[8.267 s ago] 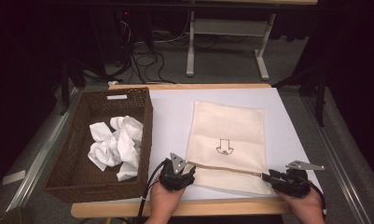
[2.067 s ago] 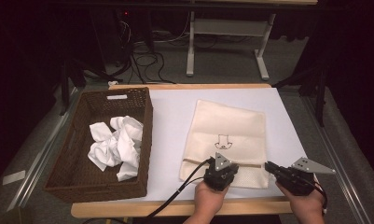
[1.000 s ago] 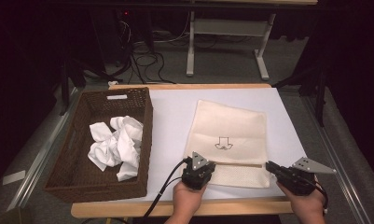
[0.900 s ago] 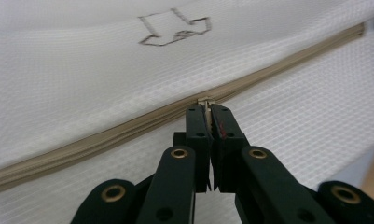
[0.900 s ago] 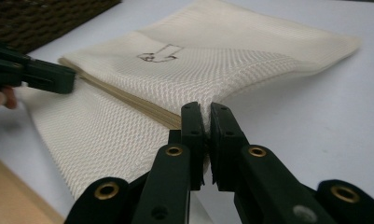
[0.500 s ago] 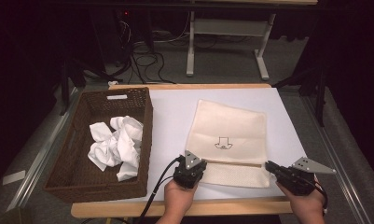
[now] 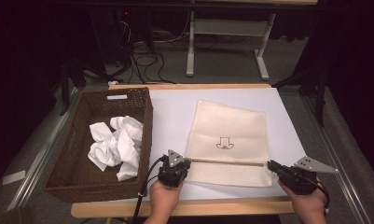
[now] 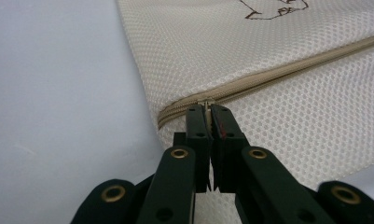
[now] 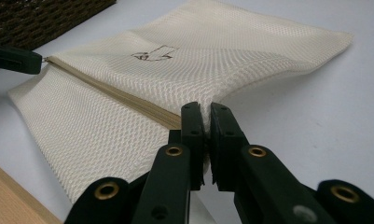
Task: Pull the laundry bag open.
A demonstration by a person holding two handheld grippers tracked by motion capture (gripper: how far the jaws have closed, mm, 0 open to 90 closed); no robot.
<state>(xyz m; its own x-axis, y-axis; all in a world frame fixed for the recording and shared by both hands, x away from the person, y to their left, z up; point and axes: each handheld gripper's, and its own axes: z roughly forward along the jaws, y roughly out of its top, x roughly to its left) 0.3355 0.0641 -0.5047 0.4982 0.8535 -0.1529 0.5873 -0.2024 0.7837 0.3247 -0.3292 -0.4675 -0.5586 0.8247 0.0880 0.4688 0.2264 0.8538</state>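
A: Bag flat on white mat; left gripper pinching zipper pull, right gripper pinching the bag's right edge.

B: Surroundings?

A: Basket with white cloths left, apart; path unobstructed.

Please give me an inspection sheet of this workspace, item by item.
Surface: white sheet on a wooden table.
Job's things: cream mesh bag lying flat; zipper near its front edge.
Clutter: brown basket with crumpled white cloth.
Grippers: left gripper shut on the zipper's left end; right gripper shut on the bag's right edge.
Cables: black cable from the left gripper; more on the floor.
Surroundings: dark room, grey table legs.
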